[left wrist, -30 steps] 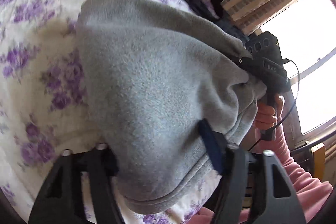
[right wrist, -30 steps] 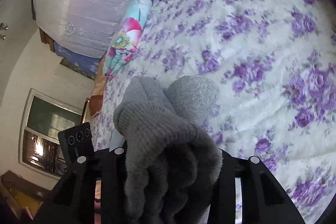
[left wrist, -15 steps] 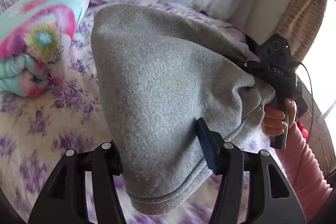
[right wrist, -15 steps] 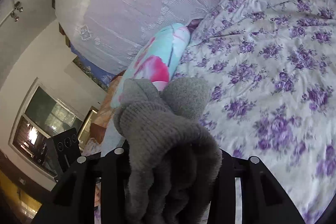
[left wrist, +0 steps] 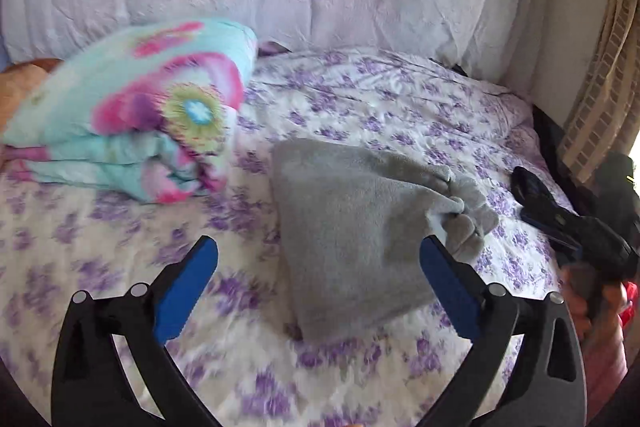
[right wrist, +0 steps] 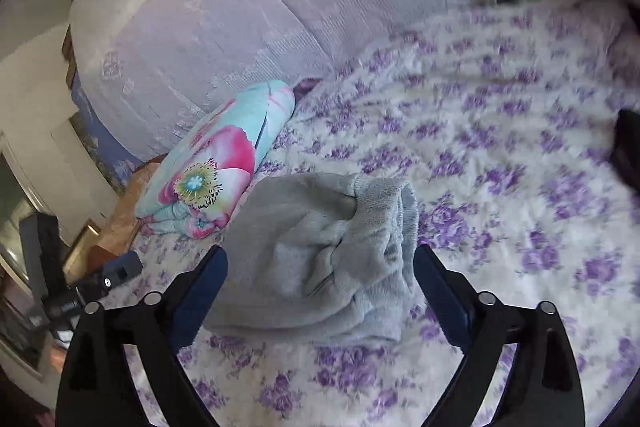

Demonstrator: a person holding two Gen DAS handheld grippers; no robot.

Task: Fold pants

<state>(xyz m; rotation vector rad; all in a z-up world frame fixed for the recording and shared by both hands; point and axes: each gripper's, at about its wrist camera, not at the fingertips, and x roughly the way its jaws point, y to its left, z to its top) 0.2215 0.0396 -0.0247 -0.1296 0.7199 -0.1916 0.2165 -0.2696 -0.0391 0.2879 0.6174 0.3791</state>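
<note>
The gray sweatpants (left wrist: pixel 352 239) lie as a compact folded bundle on the purple-flowered bedspread (left wrist: pixel 400 99), about midway across the bed and nearer its front edge than the headboard side, just beside the folded floral quilt (left wrist: pixel 132 115) toward the left edge. The ribbed cuffs (right wrist: pixel 384 211) are bunched at the bundle's right end. The left gripper (left wrist: pixel 318 267) hovers with its 2 blue-padded fingers spread wide and nothing between them; the right gripper (right wrist: pixel 320 271) is equally wide apart, straddling the bundle without pinching it. Judging from this, the folding looks essentially done: the pants are released and resting. At most, the lumpy cuff end might be flattened or the bundle squared up.
</note>
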